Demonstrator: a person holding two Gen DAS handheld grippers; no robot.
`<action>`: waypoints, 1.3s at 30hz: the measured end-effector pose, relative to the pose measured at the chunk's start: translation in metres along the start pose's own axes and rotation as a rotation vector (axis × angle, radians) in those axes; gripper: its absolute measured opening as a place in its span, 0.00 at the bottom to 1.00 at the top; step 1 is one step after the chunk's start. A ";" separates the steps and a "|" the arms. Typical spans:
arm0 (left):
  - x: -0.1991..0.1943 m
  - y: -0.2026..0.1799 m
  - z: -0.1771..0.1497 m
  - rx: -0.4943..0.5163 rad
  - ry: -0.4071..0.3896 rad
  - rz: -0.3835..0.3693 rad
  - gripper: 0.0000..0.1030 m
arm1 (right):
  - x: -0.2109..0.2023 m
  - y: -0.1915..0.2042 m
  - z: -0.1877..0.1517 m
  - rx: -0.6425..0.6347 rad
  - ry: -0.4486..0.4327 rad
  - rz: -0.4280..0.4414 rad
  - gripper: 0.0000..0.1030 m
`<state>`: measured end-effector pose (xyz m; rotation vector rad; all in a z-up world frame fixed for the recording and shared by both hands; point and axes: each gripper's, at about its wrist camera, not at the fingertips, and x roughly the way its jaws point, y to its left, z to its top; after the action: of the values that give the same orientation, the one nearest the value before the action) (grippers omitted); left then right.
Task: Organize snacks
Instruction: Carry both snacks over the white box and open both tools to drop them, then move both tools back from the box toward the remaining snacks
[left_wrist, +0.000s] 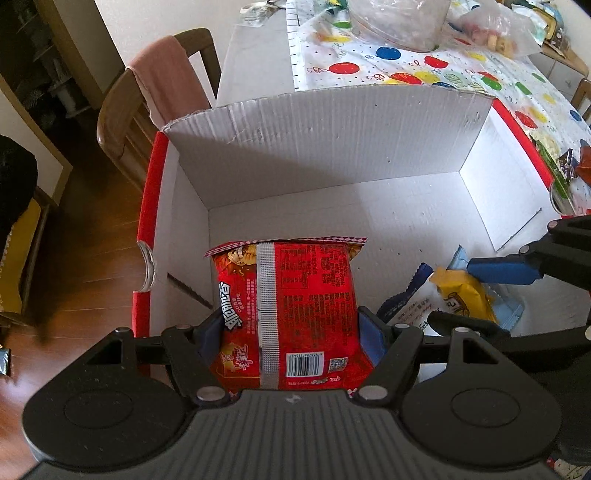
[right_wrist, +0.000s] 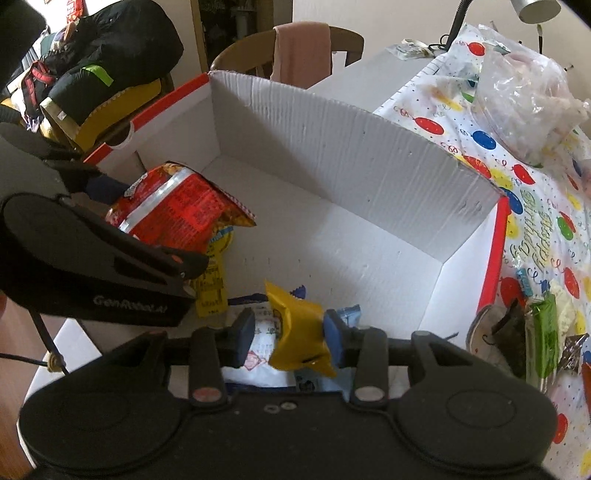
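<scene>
The red snack bag (left_wrist: 295, 310) is grasped across its width by the left hand-held gripper (left_wrist: 291, 334), its blue pads pressing both sides, and it hangs inside the white cardboard box (left_wrist: 332, 147), just above the box floor near the left wall. To that gripper's right, the right hand-held gripper (right_wrist: 291, 336) is clenched on a small yellow packet (right_wrist: 295, 332), pinching it between its pads low over the box floor. Directly beneath the yellow packet lie a white packet with a dark blue edge (left_wrist: 410, 302) and a pale blue packet (right_wrist: 347, 314), both on the box floor. In the right wrist view, a yellow printed packet (right_wrist: 214, 280) shows below the red snack bag. Beyond the box, ahead of both grippers, the surface carries a cloth with coloured balloons (left_wrist: 388, 70) and a clear plastic bag (right_wrist: 524, 96). Right of the right gripper, outside the red-trimmed wall, a green packet (right_wrist: 543, 332) lies on the cloth. A wooden chair draped with a pink cloth (left_wrist: 166, 77) stands behind the box's left corner.
</scene>
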<state>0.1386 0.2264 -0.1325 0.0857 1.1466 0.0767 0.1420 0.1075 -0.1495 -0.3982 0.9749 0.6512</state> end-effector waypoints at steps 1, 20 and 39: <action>0.000 0.000 0.001 -0.002 -0.001 -0.003 0.72 | -0.001 0.000 -0.001 0.002 -0.001 0.000 0.40; -0.050 0.003 -0.011 -0.058 -0.138 -0.071 0.72 | -0.060 -0.028 -0.011 0.091 -0.138 0.078 0.47; -0.131 -0.073 -0.009 -0.004 -0.360 -0.216 0.77 | -0.156 -0.083 -0.055 0.210 -0.360 0.081 0.72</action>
<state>0.0781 0.1404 -0.0248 -0.0281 0.7900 -0.1244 0.1014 -0.0375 -0.0416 -0.0514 0.7082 0.6589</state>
